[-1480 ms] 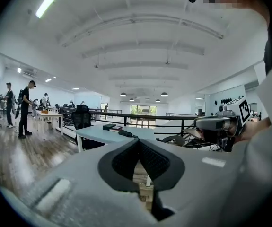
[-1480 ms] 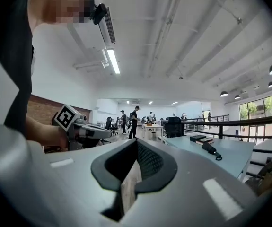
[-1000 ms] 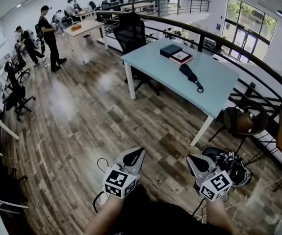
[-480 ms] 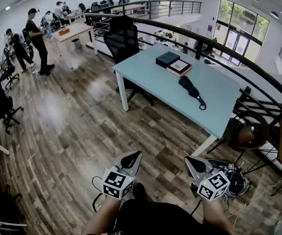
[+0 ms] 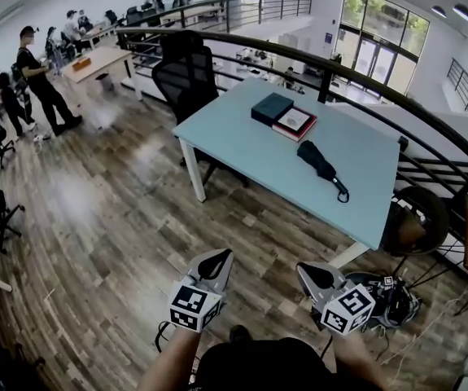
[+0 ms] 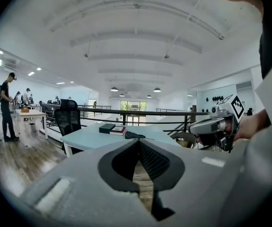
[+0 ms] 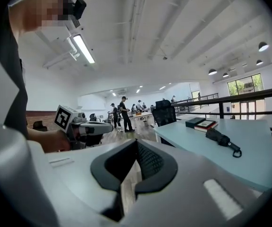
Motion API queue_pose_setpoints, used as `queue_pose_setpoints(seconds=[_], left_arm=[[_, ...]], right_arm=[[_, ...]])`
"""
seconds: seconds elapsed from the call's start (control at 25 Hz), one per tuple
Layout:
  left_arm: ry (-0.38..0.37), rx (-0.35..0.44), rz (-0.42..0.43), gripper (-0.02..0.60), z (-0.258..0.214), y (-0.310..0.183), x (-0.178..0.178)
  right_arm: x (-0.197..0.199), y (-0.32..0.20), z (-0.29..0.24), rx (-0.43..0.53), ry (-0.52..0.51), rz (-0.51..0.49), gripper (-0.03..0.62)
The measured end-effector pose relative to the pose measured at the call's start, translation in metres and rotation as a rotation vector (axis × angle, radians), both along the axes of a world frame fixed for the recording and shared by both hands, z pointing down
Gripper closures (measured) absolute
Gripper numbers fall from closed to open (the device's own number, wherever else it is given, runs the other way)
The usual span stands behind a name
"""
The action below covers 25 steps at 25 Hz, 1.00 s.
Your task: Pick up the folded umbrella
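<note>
The folded black umbrella [image 5: 321, 167] lies on a light blue table [image 5: 242, 137], with its strap end toward the table's near right edge. It also shows in the left gripper view [image 6: 132, 135] and in the right gripper view [image 7: 222, 140]. Both grippers are held over the wooden floor, well short of the table. My left gripper [image 5: 221, 255] [image 6: 138, 142] is shut and empty. My right gripper [image 5: 305, 269] [image 7: 136, 142] is also shut, with nothing in it. Each points roughly level toward the table.
A dark box and a red-edged book [image 5: 285, 116] lie on the table beyond the umbrella. A black office chair [image 5: 186, 72] stands at the table's far side. A curved railing [image 5: 429, 129] runs behind. A round stool [image 5: 413, 218] and tangled cables [image 5: 384, 292] sit to the right. People [image 5: 38, 88] stand far left.
The table and umbrella have grown larger and come nearer in the head view as I walk toward them. Both grippers travel along with me, still shut and side by side.
</note>
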<state>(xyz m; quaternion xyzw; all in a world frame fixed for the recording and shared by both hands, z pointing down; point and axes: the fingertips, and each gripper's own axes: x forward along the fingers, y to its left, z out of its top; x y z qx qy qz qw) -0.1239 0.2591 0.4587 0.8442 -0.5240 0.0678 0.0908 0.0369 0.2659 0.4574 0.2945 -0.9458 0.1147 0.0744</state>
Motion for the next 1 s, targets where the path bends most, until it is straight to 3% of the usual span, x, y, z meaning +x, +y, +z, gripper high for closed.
queue_pose_setpoints(seconds=[0.48, 1.0], left_arm=[[-0.007, -0.075, 0.026, 0.575, 0.025, -0.078, -0.017], [-0.029, -0.103, 0.006, 0.574, 0.013, -0.263, 0.009]], right_arm=[[-0.022, -0.079, 0.030, -0.080, -0.017, 0.008, 0.594], [-0.002, -0.282, 0.030, -0.084, -0.059, -0.033, 0.594]])
